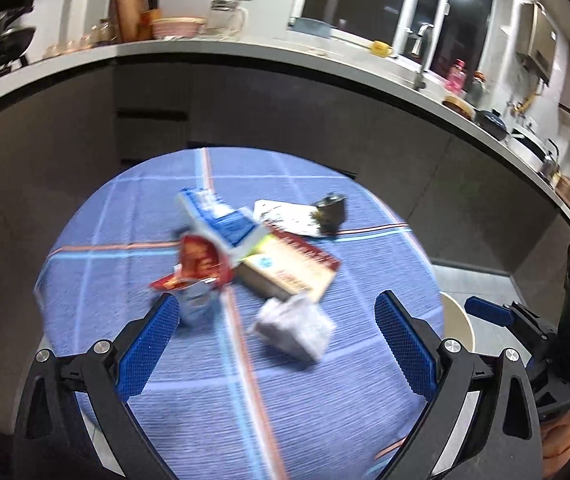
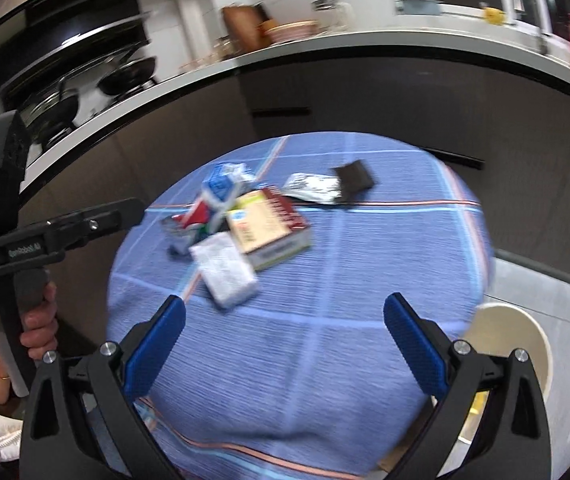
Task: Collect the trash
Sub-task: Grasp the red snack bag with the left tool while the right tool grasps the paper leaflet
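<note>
Left wrist view: round worktop [image 1: 325,400] under blue checked cloth, bare cloth toward its near edge, kitchen cabinets close behind. Left tool [image 1: 275,322] gapes wide, empty, above the cloth. Trash sits clustered mid-worktop, six pieces, left to right: red wrapper [image 1: 199,260], blue-and-white carton [image 1: 225,220], white tissue pack [image 1: 295,326], tan box with red edge [image 1: 293,268], white printed wrapper [image 1: 285,216], dark crumpled packet [image 1: 331,208]. All blurred. Right wrist view: right tool [image 2: 285,320] likewise spread wide, empty, short of the pile; cream disc [image 2: 513,344] beside the worktop's right edge.

left gripper [image 2: 85,224] arm: showing blurred white lettering, roughly "GenRobot AI".
box [image 2: 268,227] print: blurring past reading.
</note>
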